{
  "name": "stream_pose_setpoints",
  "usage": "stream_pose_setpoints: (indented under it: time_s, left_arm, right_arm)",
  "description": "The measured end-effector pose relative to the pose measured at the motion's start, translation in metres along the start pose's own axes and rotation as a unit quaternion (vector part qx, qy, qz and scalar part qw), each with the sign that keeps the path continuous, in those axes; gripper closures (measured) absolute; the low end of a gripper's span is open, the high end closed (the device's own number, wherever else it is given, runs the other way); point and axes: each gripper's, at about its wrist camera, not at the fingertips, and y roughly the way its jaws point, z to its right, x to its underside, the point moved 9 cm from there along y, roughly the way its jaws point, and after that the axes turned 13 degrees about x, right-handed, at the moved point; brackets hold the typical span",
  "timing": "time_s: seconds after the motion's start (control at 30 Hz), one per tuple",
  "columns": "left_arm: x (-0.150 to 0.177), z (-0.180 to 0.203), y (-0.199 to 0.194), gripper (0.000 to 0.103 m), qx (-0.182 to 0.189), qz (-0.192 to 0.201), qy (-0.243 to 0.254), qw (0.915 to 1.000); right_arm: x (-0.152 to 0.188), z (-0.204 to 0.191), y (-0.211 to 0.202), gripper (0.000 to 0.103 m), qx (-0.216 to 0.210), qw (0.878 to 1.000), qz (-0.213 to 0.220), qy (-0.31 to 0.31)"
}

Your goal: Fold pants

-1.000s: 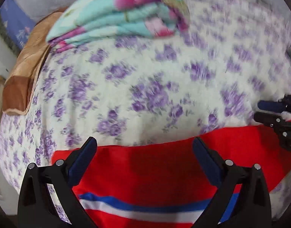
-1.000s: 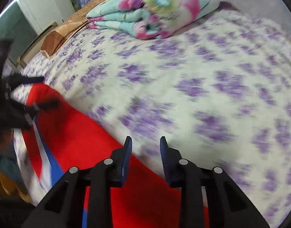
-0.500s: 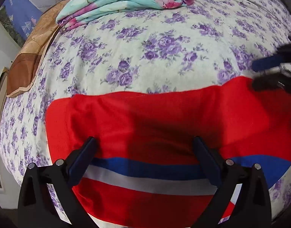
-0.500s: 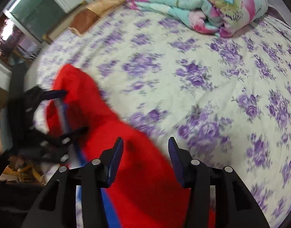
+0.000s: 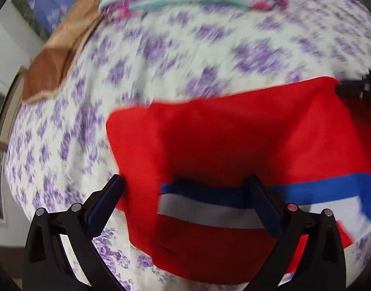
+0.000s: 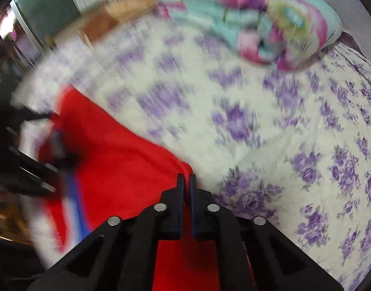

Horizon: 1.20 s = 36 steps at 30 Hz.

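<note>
Red pants lie on the floral bedsheet, right gripper closing on their corner edge, left gripper spread wide over the striped part.

A bed wears a cream sheet printed with purple flowers. A folded teal and pink quilt lies at its far end. A brown blanket lies beside the quilt.

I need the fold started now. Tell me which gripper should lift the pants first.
Right, probably. The right gripper is closing its jaws on the red pants at their corner. The left gripper stands wide open over the striped end, gripping nothing.
</note>
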Motion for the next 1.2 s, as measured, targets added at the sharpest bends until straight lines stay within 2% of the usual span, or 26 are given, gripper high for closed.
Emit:
stream_pose_setpoints:
  time_s: [0.03, 0.07, 0.1, 0.13, 0.23, 0.33, 0.37, 0.4, 0.43, 0.47, 0.53, 0.6, 0.63, 0.7, 0.73, 0.77, 0.8, 0.83, 0.9, 0.93, 1.0, 1.07, 1.1, 1.13, 1.17, 1.2]
  left_arm:
    - [0.001, -0.002, 0.002, 0.004, 0.003, -0.002, -0.002, 1.0]
    - [0.001, -0.005, 0.001, 0.004, 0.0, -0.002, 0.0, 1.0]
    - [0.0, -0.008, -0.001, 0.004, -0.005, -0.001, 0.004, 1.0]
    - [-0.002, -0.011, -0.007, 0.004, -0.011, 0.003, 0.01, 0.9999]
    - [-0.004, -0.027, -0.014, 0.004, -0.042, 0.012, 0.026, 0.9987]
    - [-0.001, -0.046, -0.011, 0.004, -0.023, 0.005, 0.01, 0.9997]
    - [-0.001, -0.053, -0.009, 0.004, -0.025, 0.001, 0.01, 0.9996]
    - [-0.001, -0.056, -0.007, 0.004, -0.025, -0.002, 0.016, 0.9995]
    - [-0.002, -0.057, -0.006, 0.004, -0.018, -0.004, 0.023, 0.9996]
    - [-0.004, -0.058, -0.005, 0.004, -0.013, -0.006, 0.028, 0.9995]
    - [-0.007, -0.057, -0.007, 0.004, -0.013, -0.009, 0.037, 0.9992]
    - [-0.008, -0.052, -0.013, 0.004, -0.024, -0.01, 0.044, 0.9987]
    - [-0.01, -0.048, -0.018, 0.004, -0.026, -0.006, 0.049, 0.9984]
    - [-0.014, -0.034, -0.035, 0.004, -0.006, 0.018, 0.056, 0.9983]
    - [-0.016, -0.027, -0.041, 0.004, 0.007, 0.028, 0.056, 0.998]
    - [-0.019, -0.019, -0.048, 0.004, 0.023, 0.041, 0.055, 0.9974]
    - [-0.02, -0.013, -0.051, 0.004, 0.032, 0.048, 0.055, 0.9968]
    - [-0.02, -0.009, -0.05, 0.004, 0.029, 0.051, 0.057, 0.9967]
    - [-0.014, -0.005, -0.038, 0.004, 0.027, 0.036, 0.045, 0.9979]
    - [-0.009, -0.005, -0.027, 0.004, 0.037, 0.019, 0.029, 0.9987]
    - [0.004, -0.011, -0.001, 0.004, 0.041, -0.018, -0.007, 0.999]
    - [0.011, -0.013, 0.012, 0.004, 0.031, -0.025, -0.017, 0.9991]
    - [0.01, -0.012, 0.011, 0.004, 0.027, -0.02, -0.014, 0.9993]
    - [0.009, -0.011, 0.011, 0.004, 0.024, -0.018, -0.009, 0.9995]
    - [0.009, -0.011, 0.011, 0.004, 0.027, -0.018, -0.007, 0.9995]
    - [0.009, -0.012, 0.011, 0.004, 0.032, -0.018, -0.009, 0.9993]
  right_arm:
    - [-0.002, 0.002, -0.001, 0.073, 0.016, 1.0, 0.015, 0.003]
    - [-0.004, 0.012, -0.012, 0.045, 0.046, 0.998, 0.032, 0.012]
    - [-0.004, 0.023, -0.023, 0.039, 0.066, 0.997, 0.043, 0.026]
    - [-0.002, 0.038, -0.036, 0.039, 0.068, 0.995, 0.055, 0.046]
    - [0.036, 0.06, -0.075, 0.046, -0.012, 0.995, 0.032, 0.095]
    - [0.079, 0.024, -0.077, 0.047, -0.047, 0.997, -0.002, 0.055]
    - [0.119, 0.009, -0.064, 0.051, -0.05, 0.997, -0.048, 0.025]
    - [0.143, 0.004, -0.053, 0.053, -0.037, 0.996, -0.079, 0.003]
    - [0.166, 0.003, -0.046, 0.053, -0.013, 0.996, -0.089, -0.02]
    - [0.173, 0.005, -0.058, 0.053, -0.002, 0.999, -0.037, -0.028]
    - [0.195, 0.028, -0.069, 0.053, 0.005, 0.998, -0.053, 0.03]
    - [0.21, 0.068, -0.093, 0.053, -0.007, 0.986, -0.051, 0.16]
    - [0.215, 0.083, -0.104, 0.052, -0.005, 0.98, -0.037, 0.197]
    - [0.24, 0.126, -0.131, 0.047, 0.03, 0.959, -0.011, 0.283]
    - [0.256, 0.145, -0.138, 0.045, 0.054, 0.945, -0.014, 0.322]
    - [0.28, 0.165, -0.145, 0.045, 0.072, 0.927, -0.021, 0.368]
    - [0.3, 0.18, -0.148, 0.045, 0.078, 0.911, -0.03, 0.403]
    - [0.318, 0.185, -0.147, 0.044, 0.078, 0.893, -0.036, 0.442]
    - [0.331, 0.181, -0.137, 0.044, 0.055, 0.87, -0.041, 0.489]
    - [0.337, 0.182, -0.133, 0.045, 0.042, 0.864, -0.043, 0.501]
    - [0.336, 0.182, -0.113, 0.048, 0.043, 0.859, -0.055, 0.508]
    - [0.316, 0.185, -0.1, 0.052, 0.043, 0.849, -0.042, 0.525]
    - [0.308, 0.188, -0.095, 0.056, 0.052, 0.845, -0.033, 0.532]
    - [0.303, 0.192, -0.094, 0.071, 0.06, 0.842, -0.028, 0.536]
    - [0.3, 0.198, -0.09, 0.078, 0.057, 0.834, -0.027, 0.548]
    - [0.299, 0.2, -0.089, 0.082, 0.049, 0.827, -0.028, 0.56]
